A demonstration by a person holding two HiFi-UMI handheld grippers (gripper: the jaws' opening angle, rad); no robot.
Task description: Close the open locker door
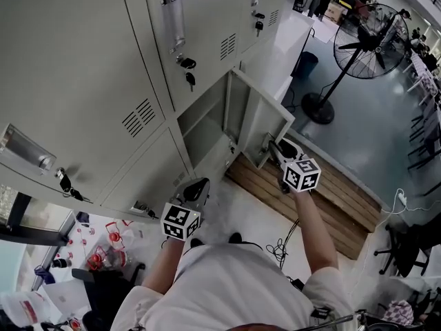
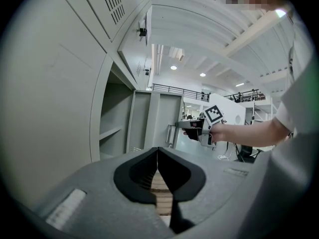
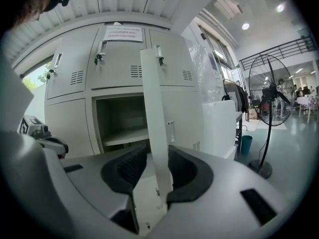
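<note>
The open locker door point(image 1: 258, 116) stands out from the bottom row of grey lockers, its compartment point(image 1: 203, 133) bare with one shelf. My right gripper point(image 1: 270, 149) is at the door's free lower edge. In the right gripper view the door's edge point(image 3: 152, 108) runs up between the jaws of that gripper point(image 3: 157, 168), and the pads close on it. My left gripper point(image 1: 196, 188) hangs lower left, before the closed neighbouring locker, and holds nothing. Its jaws point(image 2: 157, 156) meet in the left gripper view, which also shows the door point(image 2: 167, 118) and the right gripper point(image 2: 192, 128).
A wooden pallet point(image 1: 324, 198) lies on the floor under the door. A standing fan point(image 1: 372, 40) and a blue bin point(image 1: 304, 64) are to the right. Keys hang in the upper locker doors point(image 1: 187, 64). Cables point(image 1: 279, 250) lie by the person's feet.
</note>
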